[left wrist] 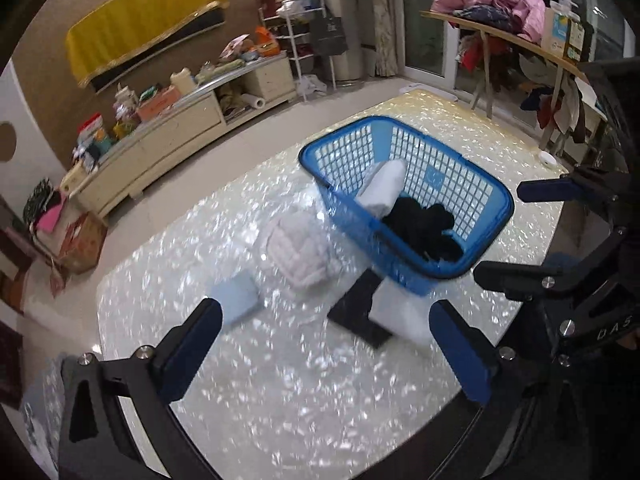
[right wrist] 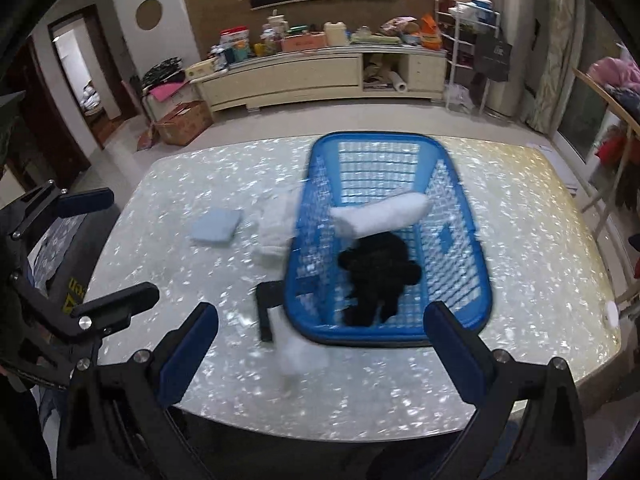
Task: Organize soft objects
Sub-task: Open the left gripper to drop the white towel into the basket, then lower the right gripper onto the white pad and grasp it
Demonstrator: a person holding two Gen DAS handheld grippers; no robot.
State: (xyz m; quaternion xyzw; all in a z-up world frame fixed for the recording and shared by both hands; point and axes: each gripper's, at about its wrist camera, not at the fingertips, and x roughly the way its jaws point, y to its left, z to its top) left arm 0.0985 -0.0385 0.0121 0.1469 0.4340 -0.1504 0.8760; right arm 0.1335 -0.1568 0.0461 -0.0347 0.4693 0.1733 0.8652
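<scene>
A blue plastic basket (left wrist: 506, 204) (right wrist: 360, 138) stands on the shiny pearl-patterned table (left wrist: 280, 400) (right wrist: 520, 240). Inside it lie a rolled white towel (left wrist: 384, 188) (right wrist: 380, 214) and a black garment (left wrist: 424, 228) (right wrist: 380, 272). Beside the basket on the table lie a folded light blue cloth (left wrist: 236, 298) (right wrist: 216, 226), a white knitted piece (left wrist: 296, 252) (right wrist: 276, 228) and a black-and-white cloth (left wrist: 356, 308) (right wrist: 298, 352) by the near corner. My left gripper (left wrist: 328, 344) (right wrist: 104, 250) is wide open and empty above the table. My right gripper (right wrist: 320, 356) (left wrist: 532, 232) is also open and empty, in front of the basket.
A small white round object (left wrist: 546, 157) (right wrist: 612, 312) sits near the table's edge. Beyond the table stand a cluttered cream cabinet (left wrist: 180, 128) (right wrist: 300, 72), a cardboard box (right wrist: 182, 122) on the floor and a wooden side table with piled clothes (left wrist: 492, 4).
</scene>
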